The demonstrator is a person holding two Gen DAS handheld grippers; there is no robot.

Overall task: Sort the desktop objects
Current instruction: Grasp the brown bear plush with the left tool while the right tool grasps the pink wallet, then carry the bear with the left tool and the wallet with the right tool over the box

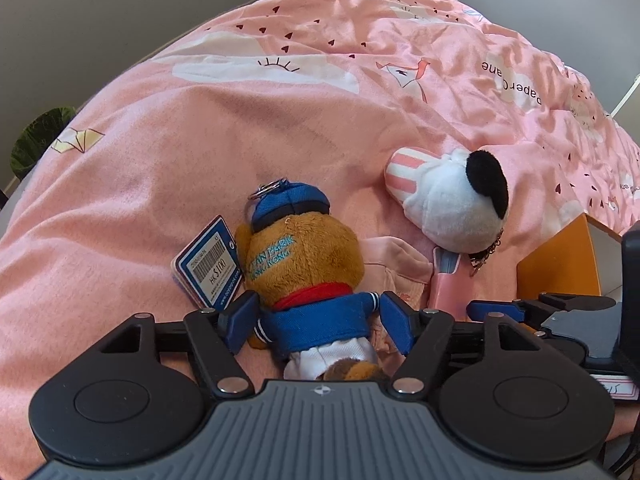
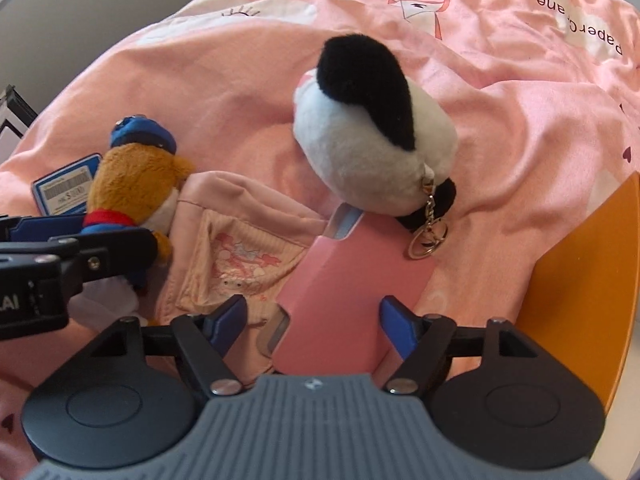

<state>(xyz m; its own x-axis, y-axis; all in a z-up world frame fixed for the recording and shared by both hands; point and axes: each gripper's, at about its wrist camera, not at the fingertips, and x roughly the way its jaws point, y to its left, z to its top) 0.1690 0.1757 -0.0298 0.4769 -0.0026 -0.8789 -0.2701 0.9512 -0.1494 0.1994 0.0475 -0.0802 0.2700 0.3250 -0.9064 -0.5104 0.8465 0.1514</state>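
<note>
A brown plush bear (image 1: 304,264) in a blue cap and jacket, with a price tag (image 1: 210,262), lies on the pink bedcover (image 1: 180,160). My left gripper (image 1: 318,322) is open, its blue fingers on either side of the bear's body. The bear also shows in the right wrist view (image 2: 136,184). A white plush dog with a black ear (image 2: 372,136) lies beside a pink phone case (image 2: 344,304). My right gripper (image 2: 314,328) is open with its fingers on either side of the phone case. A pink folded cloth (image 2: 236,240) lies between the bear and the case.
An orange board (image 2: 588,280) stands at the right edge of the bedcover, also in the left wrist view (image 1: 560,264). A metal key ring (image 2: 430,240) hangs from the dog. A grey wall is behind the bed, with a green plant (image 1: 36,140) at left.
</note>
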